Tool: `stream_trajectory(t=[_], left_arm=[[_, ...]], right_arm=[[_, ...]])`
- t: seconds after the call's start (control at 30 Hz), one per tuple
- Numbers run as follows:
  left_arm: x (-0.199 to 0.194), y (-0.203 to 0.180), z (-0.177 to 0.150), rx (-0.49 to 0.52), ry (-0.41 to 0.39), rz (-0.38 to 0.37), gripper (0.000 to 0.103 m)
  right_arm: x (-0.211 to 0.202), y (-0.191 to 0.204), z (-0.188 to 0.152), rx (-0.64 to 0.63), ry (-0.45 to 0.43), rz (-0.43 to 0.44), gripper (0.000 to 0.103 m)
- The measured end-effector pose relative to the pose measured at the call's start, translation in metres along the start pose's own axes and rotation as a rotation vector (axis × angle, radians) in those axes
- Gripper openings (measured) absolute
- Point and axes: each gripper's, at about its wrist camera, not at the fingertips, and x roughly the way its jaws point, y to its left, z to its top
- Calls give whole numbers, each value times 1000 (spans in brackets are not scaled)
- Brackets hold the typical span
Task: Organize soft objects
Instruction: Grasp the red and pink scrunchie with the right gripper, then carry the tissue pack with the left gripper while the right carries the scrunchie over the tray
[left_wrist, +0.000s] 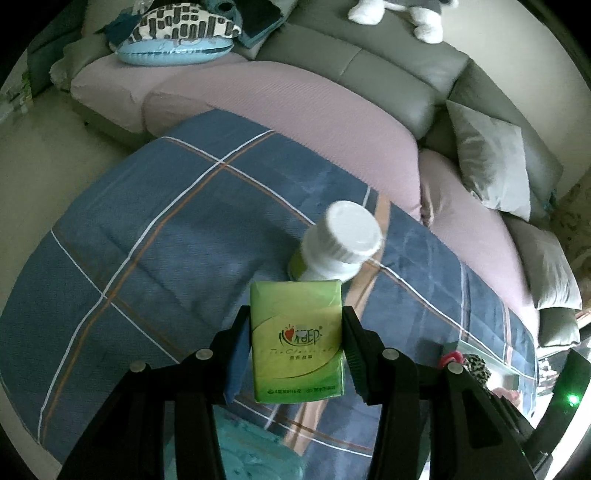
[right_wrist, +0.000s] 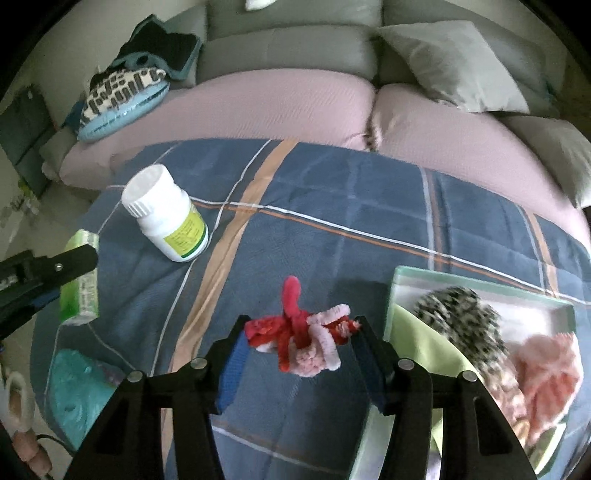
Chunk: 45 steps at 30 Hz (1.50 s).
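A: The right gripper (right_wrist: 301, 341) is clenched on a bundle of fuzzy red and pink chenille stems (right_wrist: 304, 341), which hangs between the pads above the plaid blanket (right_wrist: 332, 206). The left gripper (left_wrist: 295, 332) is clamped on a green tissue pack (left_wrist: 295, 336), held upright with its long axis running up the frame.

A: And the tray?

B: In the right wrist view the pale green tray (right_wrist: 480, 286) sits at the lower right, just beside the right gripper, with a speckled scrunchie (right_wrist: 461, 317) and a pink one (right_wrist: 546, 365) already inside. So the bundle's drop point lies to the right of it, near.

A: Which hand is closer?

B: The right, I'd judge. The left gripper shows at the far left edge of that view, well apart from the tray.

A: Further out?

B: A white pill bottle (right_wrist: 166, 214) lies tilted on the blanket at upper left, then the sofa (right_wrist: 295, 99) beyond.
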Motion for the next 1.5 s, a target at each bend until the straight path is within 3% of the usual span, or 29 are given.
stream_trajectory(t=[0.17, 0.47, 0.93, 1.5], left_arm=[[-3, -10, -5, 14, 7, -55, 49], [-13, -40, -20, 86, 3, -76, 49], [-22, -90, -44, 215, -8, -98, 49], [-32, -172, -92, 419, 48, -236, 49]], right_arm=[[-27, -16, -15, 48, -25, -19, 58], [-62, -47, -44, 128, -61, -40, 58], [-83, -95, -70, 222, -81, -63, 58], [-107, -177, -110, 404, -81, -170, 58]])
